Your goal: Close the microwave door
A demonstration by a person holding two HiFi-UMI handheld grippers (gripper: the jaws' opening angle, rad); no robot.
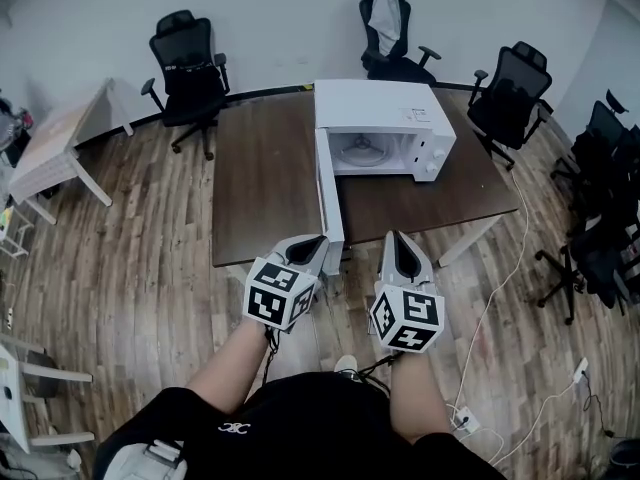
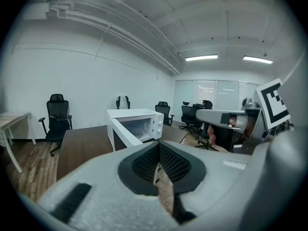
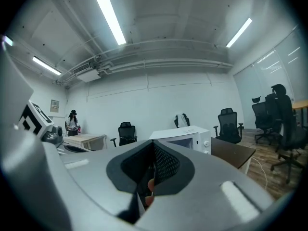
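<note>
gripper l [image 1: 318, 241], gripper r [image 1: 401, 238]: closed, empty, near microwave door [image 1: 328, 193]

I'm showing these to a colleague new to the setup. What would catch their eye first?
The white microwave on the far part of the dark brown table, its door swung wide open toward the person. Next, the left gripper and right gripper with their black-and-white marker cubes, both shut and empty, held side by side before the table's near edge.

White walls [image 1: 280, 28], wood-plank floor [image 1: 130, 258], dark brown table [image 1: 265, 178], black office chairs [image 1: 188, 68], white side desk [image 1: 55, 143], ceiling strip lights [image 3: 109, 16].
</note>
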